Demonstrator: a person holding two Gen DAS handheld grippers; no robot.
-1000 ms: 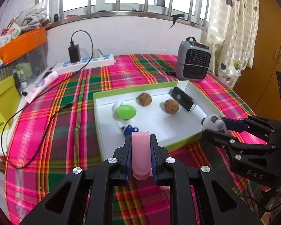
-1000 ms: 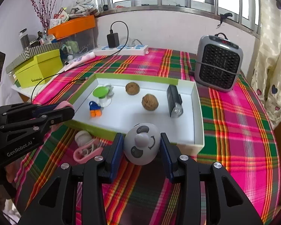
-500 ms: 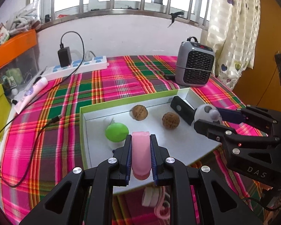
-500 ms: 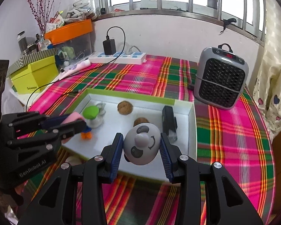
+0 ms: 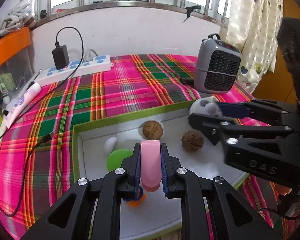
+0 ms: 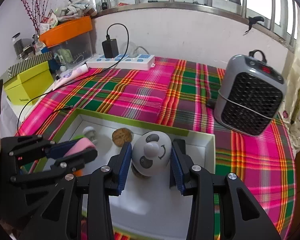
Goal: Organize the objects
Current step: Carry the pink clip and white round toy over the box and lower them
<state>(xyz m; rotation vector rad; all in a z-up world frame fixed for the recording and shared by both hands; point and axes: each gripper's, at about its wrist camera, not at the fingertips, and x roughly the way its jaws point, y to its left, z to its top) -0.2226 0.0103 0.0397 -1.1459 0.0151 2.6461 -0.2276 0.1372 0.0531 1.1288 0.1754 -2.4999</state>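
My left gripper point(image 5: 150, 161) is shut on a flat pink piece point(image 5: 150, 164) and hangs over the white tray point(image 5: 192, 204) with green rim. My right gripper point(image 6: 150, 161) is shut on a grey panda-face ball point(image 6: 151, 156), above the tray's point(image 6: 209, 152) right half. In the tray lie two walnuts point(image 5: 152, 130) point(image 5: 192, 141), a green-capped white item point(image 5: 118, 159) and a small blue and orange toy point(image 5: 135, 199), partly hidden under my left fingers. In the left wrist view the right gripper point(image 5: 208, 111) with the panda ball point(image 5: 203, 108) is at the tray's far right.
A grey heater point(image 5: 217, 71) stands on the plaid tablecloth beyond the tray's right corner. A white power strip point(image 5: 76, 70) with a black charger and trailing cable point(image 5: 30, 150) lies at the back left. A yellow-green box point(image 6: 28, 84) and orange-lidded bin point(image 6: 68, 30) sit far left.
Both grippers have moved forward from the tray's near edge to over its inside, each still holding its object. The tray's contents now lie closer below them.
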